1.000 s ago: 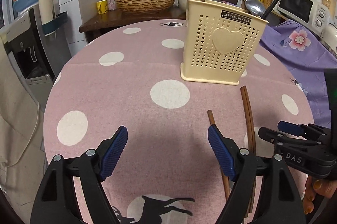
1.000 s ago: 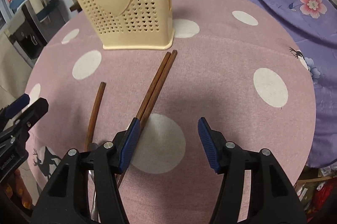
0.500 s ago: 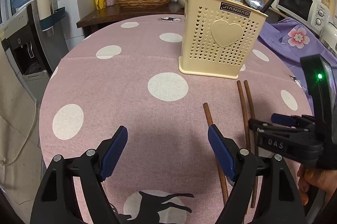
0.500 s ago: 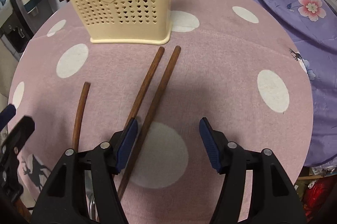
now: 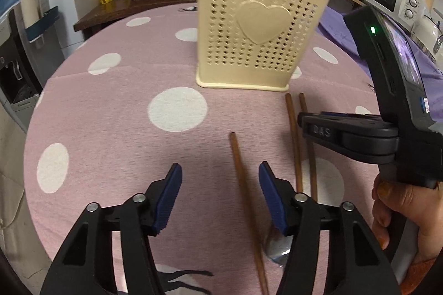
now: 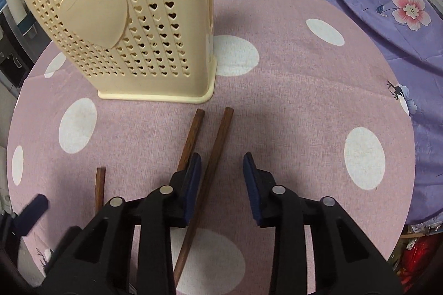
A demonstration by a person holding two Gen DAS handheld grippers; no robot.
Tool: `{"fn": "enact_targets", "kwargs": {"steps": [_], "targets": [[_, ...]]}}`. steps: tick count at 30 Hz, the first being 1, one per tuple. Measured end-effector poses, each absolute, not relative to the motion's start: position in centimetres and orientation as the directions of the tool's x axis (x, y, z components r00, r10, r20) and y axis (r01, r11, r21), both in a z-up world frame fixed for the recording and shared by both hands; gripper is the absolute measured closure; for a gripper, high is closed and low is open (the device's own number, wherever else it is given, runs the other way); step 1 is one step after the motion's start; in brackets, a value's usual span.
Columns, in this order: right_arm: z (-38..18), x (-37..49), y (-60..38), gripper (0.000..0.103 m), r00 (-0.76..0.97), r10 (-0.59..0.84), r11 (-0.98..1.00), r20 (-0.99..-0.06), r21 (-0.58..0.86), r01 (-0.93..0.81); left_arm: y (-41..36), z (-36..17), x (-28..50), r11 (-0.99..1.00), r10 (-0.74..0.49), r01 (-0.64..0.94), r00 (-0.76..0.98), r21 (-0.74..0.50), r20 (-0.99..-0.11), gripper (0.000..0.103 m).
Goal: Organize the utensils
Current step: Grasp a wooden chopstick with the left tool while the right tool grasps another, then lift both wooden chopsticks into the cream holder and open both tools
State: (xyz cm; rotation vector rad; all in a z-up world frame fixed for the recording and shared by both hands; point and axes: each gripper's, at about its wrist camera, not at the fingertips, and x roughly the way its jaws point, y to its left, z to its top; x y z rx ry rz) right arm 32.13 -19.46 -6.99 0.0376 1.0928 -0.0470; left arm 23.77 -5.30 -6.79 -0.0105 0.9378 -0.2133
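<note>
Cream perforated utensil holder [image 5: 257, 37] with raised heart stood upright on the table, holding chopsticks and a ladle. Three brown chopsticks lay flat before it: a pair [image 6: 213, 156] side by side near its base, a single one [image 5: 243, 192] apart. A metal spoon [image 5: 277, 250] lay nearer, mostly hidden.

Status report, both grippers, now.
Left gripper and right gripper closing, each astride a chopstick, not gripped. Utensil holder ahead. Nothing obstructing.

Cream heart-perforated utensil holder [image 6: 133, 26], brown chopsticks [image 6: 213, 156], pink tablecloth [image 6: 290, 90] w/ white dots, blue fingers [image 5: 272, 198]
</note>
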Motion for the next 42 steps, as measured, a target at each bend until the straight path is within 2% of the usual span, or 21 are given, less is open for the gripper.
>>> {"fn": "enact_targets", "kwargs": {"steps": [8,19,22,28,42], "targets": [[-7.3,32.2,-18.9,0.082,0.468,-0.026,0.998,-0.884,0.003,0.061,-6.8,-8.6,24.9,0.979,-0.184,0.171,0.503,-0.112,-0.844,0.076],[-7.7,32.2,-18.8,0.084,0.473,-0.03,0.998,-0.88,0.002,0.066,-8.0,-8.7,25.5,0.991,-0.106,0.124,0.529,-0.047,-0.842,0.088],[-7.6,32.5,-18.4,0.091,0.469,-0.028,0.998,-0.883,0.003,0.066,-8.4,-8.6,25.7,0.992,-0.095,0.124,0.532,-0.034,-0.841,0.095],[-7.7,32.3,-18.4,0.092,0.482,-0.023,0.997,-0.876,0.018,0.079,-8.1,-8.6,25.9,0.991,-0.114,0.118,0.532,-0.06,-0.839,0.095],[-7.1,30.6,-21.4,0.093,0.543,0.142,0.976,-0.827,0.209,0.062,-6.7,-7.7,26.3,0.984,-0.176,0.103,0.549,-0.143,-0.817,0.096]]}}
